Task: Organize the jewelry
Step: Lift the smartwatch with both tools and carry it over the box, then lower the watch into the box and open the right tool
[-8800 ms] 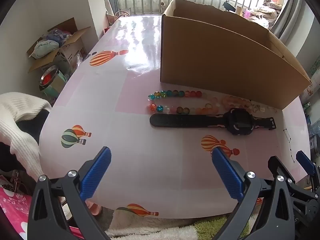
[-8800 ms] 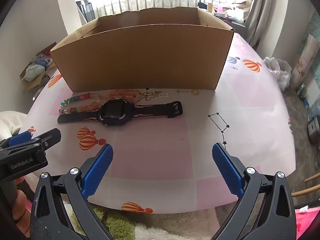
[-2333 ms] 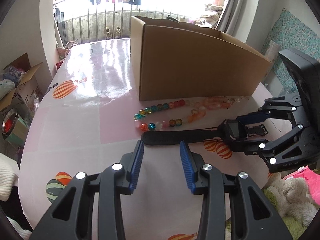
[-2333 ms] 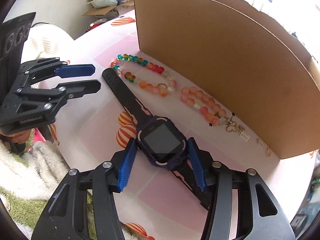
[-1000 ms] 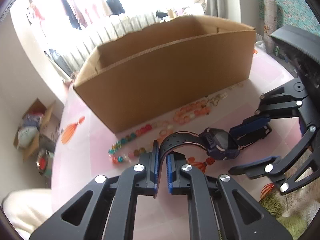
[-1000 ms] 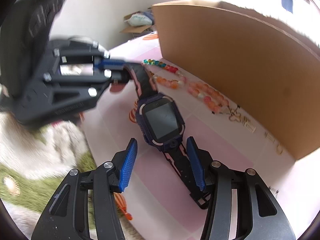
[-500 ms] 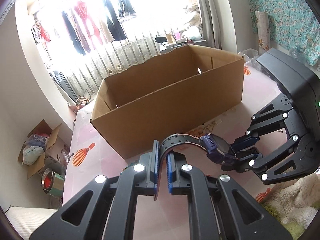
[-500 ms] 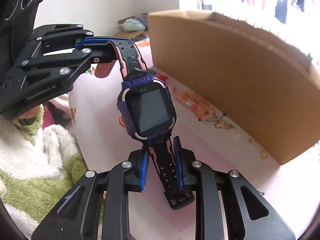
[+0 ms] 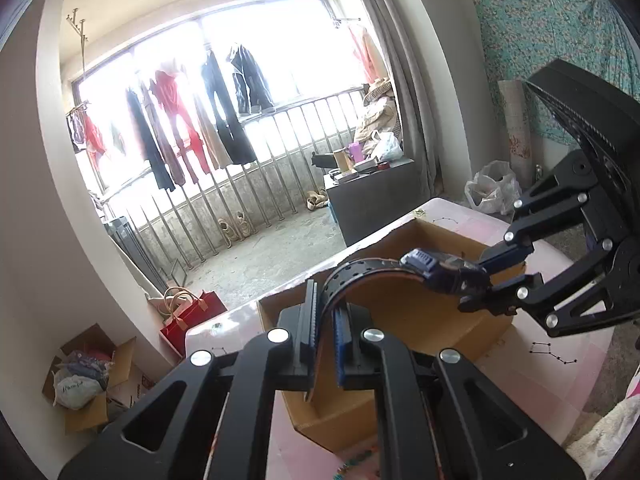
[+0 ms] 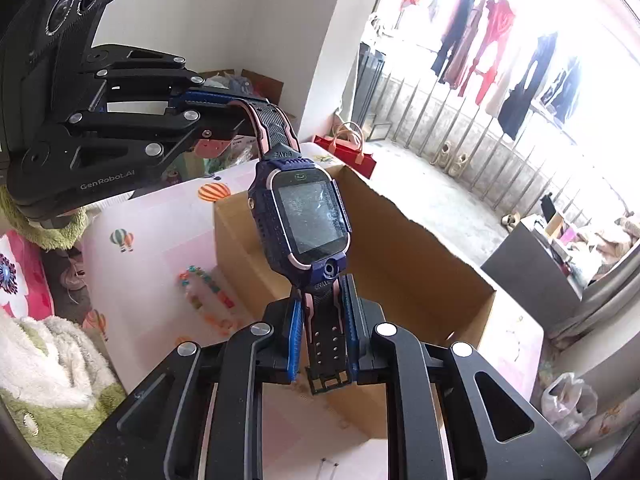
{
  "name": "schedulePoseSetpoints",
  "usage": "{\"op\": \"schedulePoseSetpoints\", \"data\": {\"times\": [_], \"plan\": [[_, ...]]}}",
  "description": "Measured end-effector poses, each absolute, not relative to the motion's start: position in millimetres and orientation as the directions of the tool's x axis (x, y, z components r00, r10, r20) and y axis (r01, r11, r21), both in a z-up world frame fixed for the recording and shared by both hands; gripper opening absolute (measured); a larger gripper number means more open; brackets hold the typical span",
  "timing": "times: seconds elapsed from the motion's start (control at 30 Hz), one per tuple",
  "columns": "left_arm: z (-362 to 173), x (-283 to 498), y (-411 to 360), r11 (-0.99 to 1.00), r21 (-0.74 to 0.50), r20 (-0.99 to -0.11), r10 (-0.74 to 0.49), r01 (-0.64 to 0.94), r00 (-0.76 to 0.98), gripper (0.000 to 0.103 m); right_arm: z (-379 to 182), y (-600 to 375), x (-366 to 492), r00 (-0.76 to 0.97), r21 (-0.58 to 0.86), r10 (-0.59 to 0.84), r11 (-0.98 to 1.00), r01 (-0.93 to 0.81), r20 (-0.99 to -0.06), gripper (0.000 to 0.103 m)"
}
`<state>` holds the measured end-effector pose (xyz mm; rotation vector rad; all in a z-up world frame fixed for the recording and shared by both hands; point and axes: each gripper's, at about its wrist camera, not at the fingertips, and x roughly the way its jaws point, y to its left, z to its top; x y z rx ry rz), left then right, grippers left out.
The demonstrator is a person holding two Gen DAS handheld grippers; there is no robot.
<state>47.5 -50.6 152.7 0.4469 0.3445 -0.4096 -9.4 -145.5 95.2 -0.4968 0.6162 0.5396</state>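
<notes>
**Watch held at both strap ends above the box**

Clamped on the perforated end of the strap: left gripper (image 9: 326, 334), jaws pressed nearly together, ribbed blue pads against dark rubber. Closing on the buckle end: right gripper (image 10: 322, 334), strap between its pads and pinched there. Slung in an arch between the two, clear of the table: watch (image 10: 306, 216), navy case with pink trim, glossy rectangular screen smudged or scratched. Below it, open cardboard box (image 10: 404, 256), plain brown, back edge torn ragged, floor mostly hidden behind watch and fingers. Beside the box on the glossy balloon-print table (image 10: 152, 224): bead strands (image 10: 208, 284), blurred, colours barely separable.
</notes>
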Motion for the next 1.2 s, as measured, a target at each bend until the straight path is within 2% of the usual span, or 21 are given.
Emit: {"op": "schedulePoseSetpoints", "data": {"times": [0.1,0.13,0.3,0.43,0.57,0.63,0.73,0.8,0.87,1.07,1.1,1.13,1.2], "plan": [[143,101,-56,0.798,0.38,-0.474,-0.266,0.468,0.839,0.007,92,-151,43,0.617,-0.245,0.296,0.729,-0.64,-0.729,0.013],[137,118,-57,0.792,0.378,-0.505,-0.258,0.48,0.824,0.007,87,-151,63,0.574,-0.216,0.288,0.726,-0.653,-0.767,0.001],[85,194,-72,0.764,0.386,-0.644,-0.179,0.517,0.744,0.007,45,-133,158,0.431,-0.155,0.211,0.725,-0.671,-0.877,0.001],[57,229,-85,0.716,0.436,-0.704,-0.108,0.546,0.702,0.007,27,-123,195,0.418,-0.211,0.134,0.704,-0.678,-0.899,0.001],[41,246,-90,0.681,0.451,-0.759,-0.047,0.577,0.649,0.014,7,-117,215,0.409,-0.258,0.063,0.687,-0.68,-0.91,0.001],[40,247,-87,0.671,0.478,-0.759,-0.01,0.567,0.652,0.025,-4,-114,217,0.406,-0.282,0.03,0.673,-0.683,-0.913,0.001],[53,239,-74,0.695,0.462,-0.748,-0.029,0.551,0.663,0.038,-18,-113,210,0.401,-0.311,-0.01,0.647,-0.696,-0.916,0.001],[64,238,-63,0.736,0.409,-0.758,-0.055,0.539,0.65,0.041,-27,-110,204,0.405,-0.348,-0.049,0.612,-0.71,-0.913,0.001],[76,232,-51,0.782,0.36,-0.757,-0.075,0.51,0.649,0.042,-30,-107,201,0.401,-0.351,-0.053,0.594,-0.724,-0.915,0.006],[105,189,-17,0.873,0.273,-0.693,-0.113,0.405,0.712,0.043,-31,-113,170,0.356,-0.334,-0.06,0.52,-0.786,-0.933,0.01],[107,179,-11,0.889,0.254,-0.684,-0.114,0.381,0.72,0.043,-29,-116,166,0.342,-0.319,-0.055,0.518,-0.793,-0.938,0.016],[109,170,-4,0.905,0.232,-0.676,-0.113,0.356,0.728,0.044,-24,-120,160,0.332,-0.303,-0.042,0.525,-0.795,-0.942,0.027],[110,149,9,0.934,0.189,-0.657,-0.109,0.303,0.746,0.044,-10,-128,159,0.306,-0.242,0.018,0.565,-0.789,-0.952,0.032]]}}
